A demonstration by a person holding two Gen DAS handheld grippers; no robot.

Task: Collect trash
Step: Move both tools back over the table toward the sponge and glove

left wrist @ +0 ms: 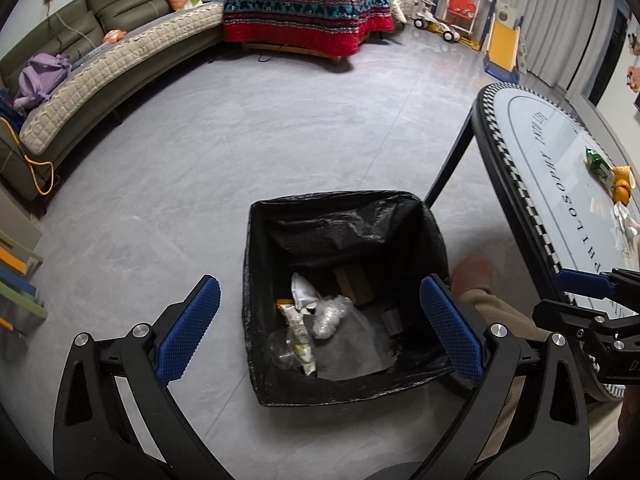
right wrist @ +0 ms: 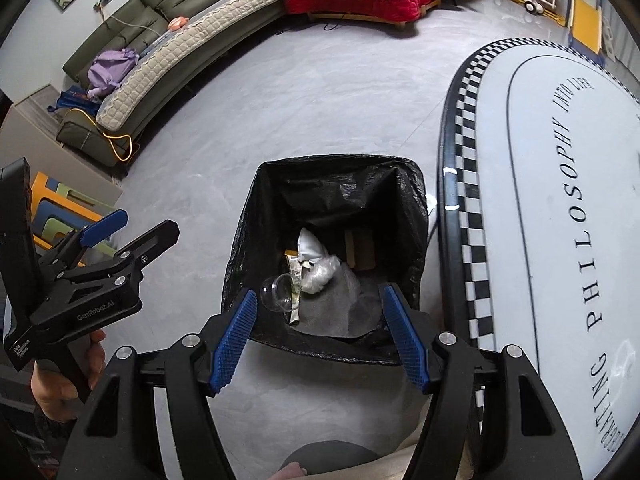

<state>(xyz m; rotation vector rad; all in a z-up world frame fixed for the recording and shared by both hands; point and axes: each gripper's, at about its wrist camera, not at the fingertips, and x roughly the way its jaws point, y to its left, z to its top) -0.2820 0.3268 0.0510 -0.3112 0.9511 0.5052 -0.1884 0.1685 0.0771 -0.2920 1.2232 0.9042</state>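
With both the left gripper (left wrist: 320, 328) and right gripper (right wrist: 318, 338) spread empty above the lined bin (left wrist: 256, 280) below them, we judge a drop finished, and next we must reach right to the table scraps (left wrist: 618, 188).

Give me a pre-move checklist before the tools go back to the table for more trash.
1. Left tool empty: ok, jaws wide, nothing between them.
2. Right tool empty: ok, jaws open, nothing held.
3. Dropped trash inside the bin: ok, clear plastic cup and wrappers lie in the black liner.
4. Floor around the bin free of spills: ok in the visible part.
5. Trash left on the table: not ok, green packet, orange peel and white tissue remain.
6. Tools apart from each other: ok.
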